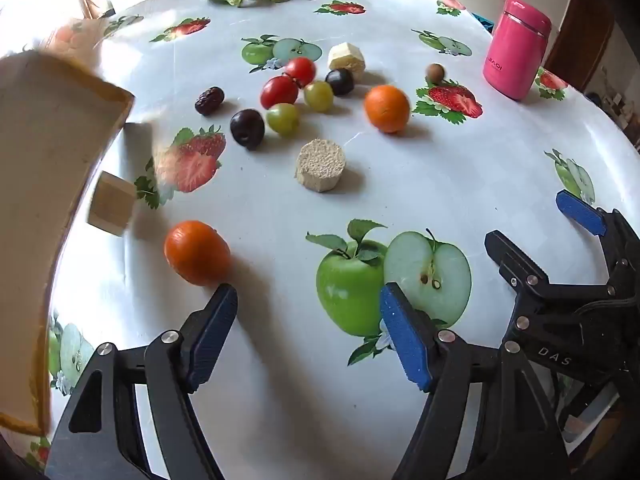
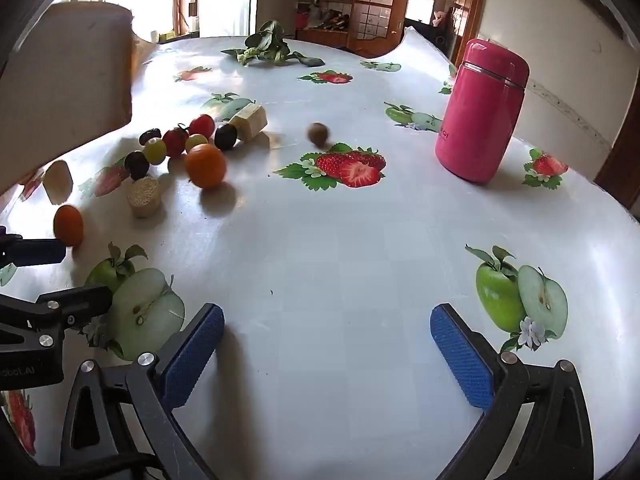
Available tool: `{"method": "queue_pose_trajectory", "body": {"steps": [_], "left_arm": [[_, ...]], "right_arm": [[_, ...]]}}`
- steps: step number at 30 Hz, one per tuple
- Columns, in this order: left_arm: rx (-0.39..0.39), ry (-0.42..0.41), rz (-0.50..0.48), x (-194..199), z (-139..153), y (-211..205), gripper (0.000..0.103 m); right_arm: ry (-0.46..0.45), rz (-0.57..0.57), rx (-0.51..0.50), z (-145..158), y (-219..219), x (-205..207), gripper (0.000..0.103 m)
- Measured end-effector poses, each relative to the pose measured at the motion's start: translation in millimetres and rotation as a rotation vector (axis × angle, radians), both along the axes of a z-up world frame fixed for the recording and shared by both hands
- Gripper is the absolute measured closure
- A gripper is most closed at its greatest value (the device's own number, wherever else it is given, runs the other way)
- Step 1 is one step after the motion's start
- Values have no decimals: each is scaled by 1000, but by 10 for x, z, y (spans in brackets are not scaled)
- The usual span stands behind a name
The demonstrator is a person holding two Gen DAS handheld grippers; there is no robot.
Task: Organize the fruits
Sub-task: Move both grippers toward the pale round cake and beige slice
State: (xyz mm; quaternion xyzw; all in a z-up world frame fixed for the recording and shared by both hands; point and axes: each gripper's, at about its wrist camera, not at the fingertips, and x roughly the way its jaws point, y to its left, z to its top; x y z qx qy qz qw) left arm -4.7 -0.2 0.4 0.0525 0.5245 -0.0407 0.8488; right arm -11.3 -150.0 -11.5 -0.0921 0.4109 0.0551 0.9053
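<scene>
Fruit scattered on a table (image 1: pixel 400 208) under a fruit-print cloth: two cherry tomatoes (image 1: pixel 279 91), two green grapes (image 1: pixel 282 118), two dark plums (image 1: pixel 247 128), a date (image 1: pixel 209 100), an orange (image 1: pixel 387 108) farther out, another orange (image 1: pixel 197 252) just beyond the left gripper (image 1: pixel 308 320). Among them, pale corn-cob pieces (image 1: pixel 321 164) and a wooden block (image 1: pixel 112 209). Pink flask (image 2: pixel 480 110) off right, leafy greens (image 2: pixel 266 46) at the far edge, tan tray (image 1: pixel 48 184) tilted at left. Left fingers apart, nothing between. Right gripper (image 2: pixel 326 350) likewise spread wide over bare cloth, well apart from the fruit.
</scene>
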Motion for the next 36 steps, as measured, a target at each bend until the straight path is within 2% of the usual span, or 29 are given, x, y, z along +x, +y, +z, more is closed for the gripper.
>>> {"method": "queue_pose_trajectory", "body": {"steps": [2,4,7,10,12,16,20,24,27,29,31,32,34,36], "left_arm": [[-74,-32,14,-179,-44,200,29],[-89,-8,17,-233,-35,290,29],[-74,-20,2,-430,-64,357,26],[-127,20,22,-337,32,477,26],[-157,7,25,-419,85,568,26],[-211,35,77,-440,195,715,26],[-215,28,168,-656,124,759,26],[-194,65,208,-728,38,923,26],[-171,75,220,-770,52,884,26],[-166,68,226,-790,119,845,26],[-159,55,234,-820,204,797,26],[-154,48,236,-822,251,766,26],[-143,34,245,-794,369,724,26],[-140,11,255,-771,494,677,26]], "right_arm": [[-1,0,-3,-1,3,-2,0],[0,-1,0,0,-2,-2,0],[5,-5,-16,4,93,1,0],[4,-5,-6,16,73,-9,0],[1,0,1,5,8,-8,0],[0,0,-1,2,3,-6,0],[-1,1,-2,3,-3,-5,1],[-1,1,-5,4,8,-7,0],[-1,-12,-2,3,28,-6,0],[13,38,-6,18,113,21,0],[83,120,6,88,204,37,1],[83,128,20,153,226,15,1],[60,64,57,369,229,-27,0],[86,11,123,576,205,-29,0]]}}
